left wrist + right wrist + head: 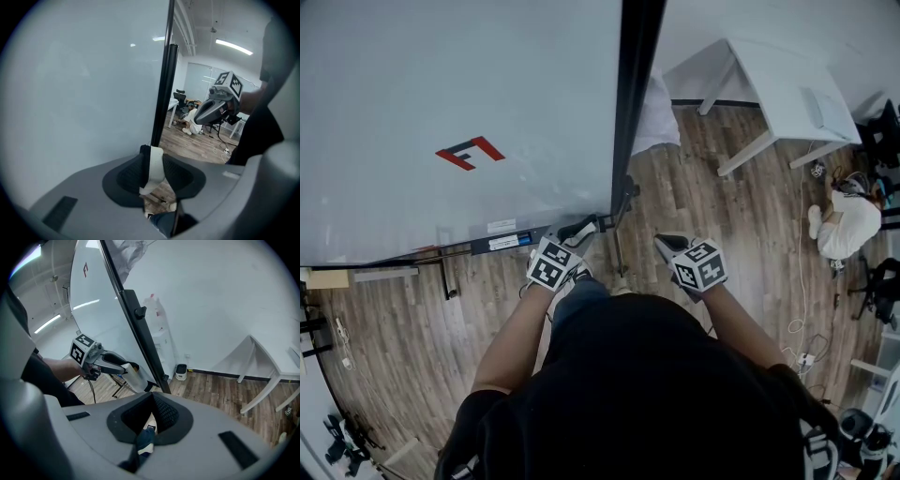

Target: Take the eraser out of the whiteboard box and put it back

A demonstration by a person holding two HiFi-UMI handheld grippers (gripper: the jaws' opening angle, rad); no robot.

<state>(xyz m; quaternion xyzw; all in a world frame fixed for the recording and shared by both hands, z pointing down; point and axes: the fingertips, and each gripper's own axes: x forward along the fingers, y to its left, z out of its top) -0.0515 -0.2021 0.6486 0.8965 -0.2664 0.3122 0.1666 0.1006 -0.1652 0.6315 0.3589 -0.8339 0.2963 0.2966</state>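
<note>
Eraser [153, 165] pinched in left tool [584, 227] | right tool [667, 244] pressed together, apparently empty | both forearms forward

White eraser [153, 165] with a dark backing, standing upright on its edge. Pinched between the jaws of the left gripper [154, 180]. Held in the air just beside the whiteboard's [79, 93] lower right corner.

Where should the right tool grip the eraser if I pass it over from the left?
Probably the free end of the eraser jutting past the left tool, pinched across its flat white and dark faces: it is thin. Come from beyond the tips; the right tool is shut, so open first.
</note>
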